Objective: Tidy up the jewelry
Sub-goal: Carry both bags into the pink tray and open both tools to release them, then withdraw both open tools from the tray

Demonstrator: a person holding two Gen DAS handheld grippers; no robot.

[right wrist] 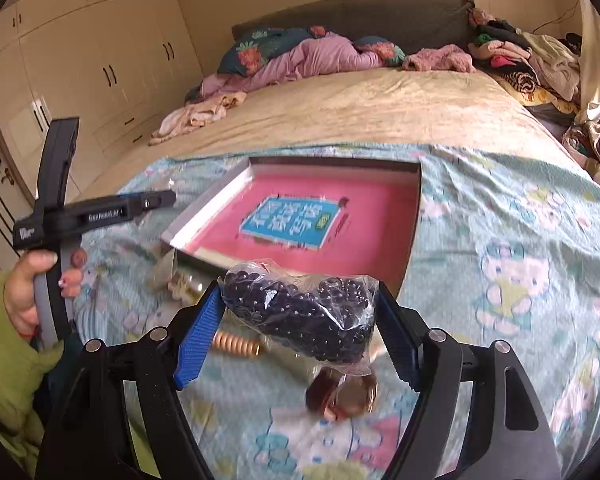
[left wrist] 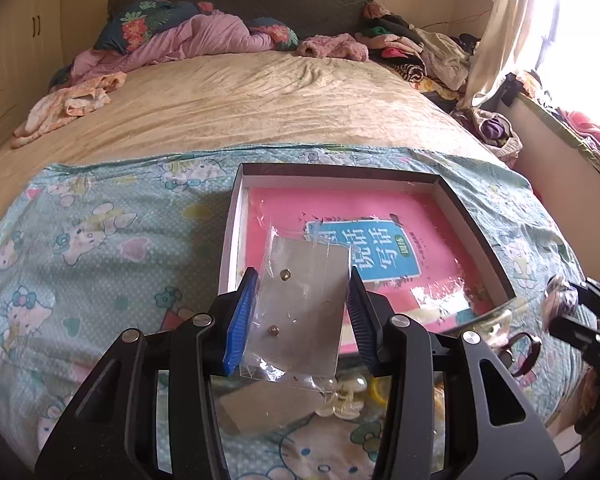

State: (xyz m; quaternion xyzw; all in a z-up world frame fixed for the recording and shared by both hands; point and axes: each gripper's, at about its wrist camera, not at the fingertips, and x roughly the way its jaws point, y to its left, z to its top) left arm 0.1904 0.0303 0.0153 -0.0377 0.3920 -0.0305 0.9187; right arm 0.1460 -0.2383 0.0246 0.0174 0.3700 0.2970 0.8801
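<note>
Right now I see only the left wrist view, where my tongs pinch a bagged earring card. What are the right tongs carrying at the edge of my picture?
Observer: The right tongs are shut on a clear bag of dark beads.
Reviewer: What lies under that bag?
Observer: A coil of tan beads lies on the cartoon-print sheet.
Reviewer: What holds the handle on my side?
Observer: A hand in a green sleeve.
</note>
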